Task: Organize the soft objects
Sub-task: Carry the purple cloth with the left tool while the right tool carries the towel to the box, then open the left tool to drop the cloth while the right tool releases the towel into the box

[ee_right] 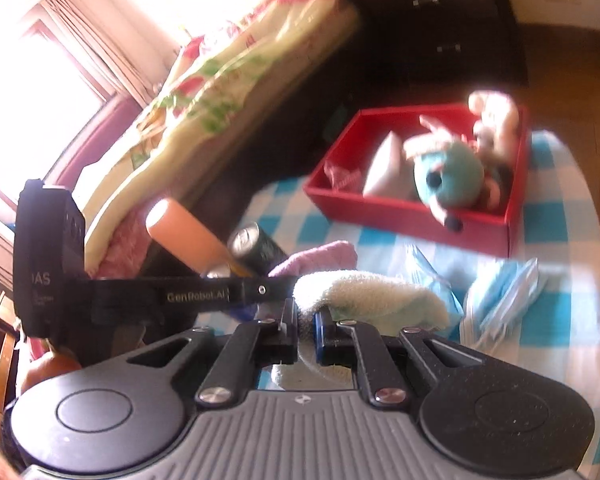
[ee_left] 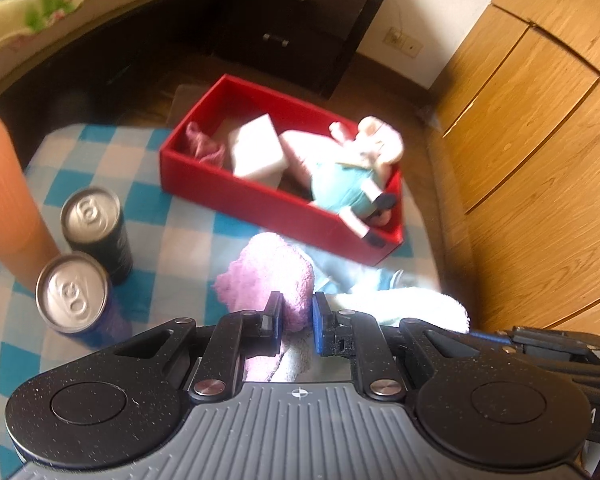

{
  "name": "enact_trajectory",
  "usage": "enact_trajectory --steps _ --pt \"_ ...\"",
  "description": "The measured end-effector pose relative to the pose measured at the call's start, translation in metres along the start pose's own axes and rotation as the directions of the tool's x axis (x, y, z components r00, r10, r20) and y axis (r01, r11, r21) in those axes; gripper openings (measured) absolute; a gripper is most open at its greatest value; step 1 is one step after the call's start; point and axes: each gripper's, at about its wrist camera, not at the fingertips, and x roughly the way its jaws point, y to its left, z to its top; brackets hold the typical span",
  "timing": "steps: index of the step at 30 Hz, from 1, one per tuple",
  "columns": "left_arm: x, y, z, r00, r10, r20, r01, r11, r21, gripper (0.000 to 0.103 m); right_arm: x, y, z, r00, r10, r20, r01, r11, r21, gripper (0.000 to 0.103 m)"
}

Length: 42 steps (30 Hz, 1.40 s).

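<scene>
A red box [ee_left: 260, 204] stands on the blue-checked tablecloth [ee_left: 140, 152] and holds a plush pig [ee_left: 352, 172], a white sponge block [ee_left: 256, 152] and a pink cloth [ee_left: 202, 144]. My left gripper [ee_left: 296, 312] is shut on a purple towel [ee_left: 268, 276] in front of the box. My right gripper [ee_right: 306, 320] is shut on a white-green towel [ee_right: 364, 292]. The box [ee_right: 404, 216] and pig [ee_right: 452, 172] show beyond it, and the purple towel [ee_right: 320, 256] lies just behind the left gripper body [ee_right: 140, 292].
Two cans [ee_left: 96, 224] [ee_left: 74, 292] and an orange ribbed cup [ee_left: 4, 200] stand at the table's left. Blue plastic packets [ee_right: 500, 292] lie right of the towels. A bed [ee_right: 220, 80], dark drawers [ee_left: 296, 20] and a wooden wardrobe [ee_left: 540, 120] surround the table.
</scene>
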Motion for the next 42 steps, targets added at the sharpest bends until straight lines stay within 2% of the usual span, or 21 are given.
enact_trajectory --steps 7,14,22,33,39,42 --pt "-0.007 -0.016 0.023 0.999 -0.013 0.049 0.012 1.000 0.021 0.013 -0.016 0.008 0.026 0.996 -0.018 0.087 0.021 0.999 -0.030 0.000" --pt "-0.011 -0.036 0.061 0.995 0.015 0.098 -0.022 0.997 0.069 0.013 -0.025 0.013 0.064 0.985 -0.018 0.171 0.029 0.998 -0.064 0.000" --pt "-0.003 -0.057 0.100 0.990 0.053 0.132 -0.069 0.990 0.124 0.013 -0.023 0.011 0.100 0.973 -0.045 0.225 0.067 0.994 -0.090 0.000" --pt "0.029 -0.060 0.147 0.981 0.108 0.159 -0.131 0.981 0.145 0.013 0.003 -0.013 0.150 0.955 -0.092 0.281 0.119 0.989 -0.083 0.000" --pt "0.046 -0.054 0.162 0.975 0.136 0.177 -0.163 0.975 0.149 0.013 0.017 -0.016 0.178 0.932 -0.090 0.351 0.129 0.988 -0.089 0.000" --pt "0.069 -0.045 0.158 0.976 0.161 0.147 -0.183 0.971 0.151 0.018 0.037 -0.022 0.177 0.945 -0.100 0.310 0.135 0.987 -0.092 0.000"
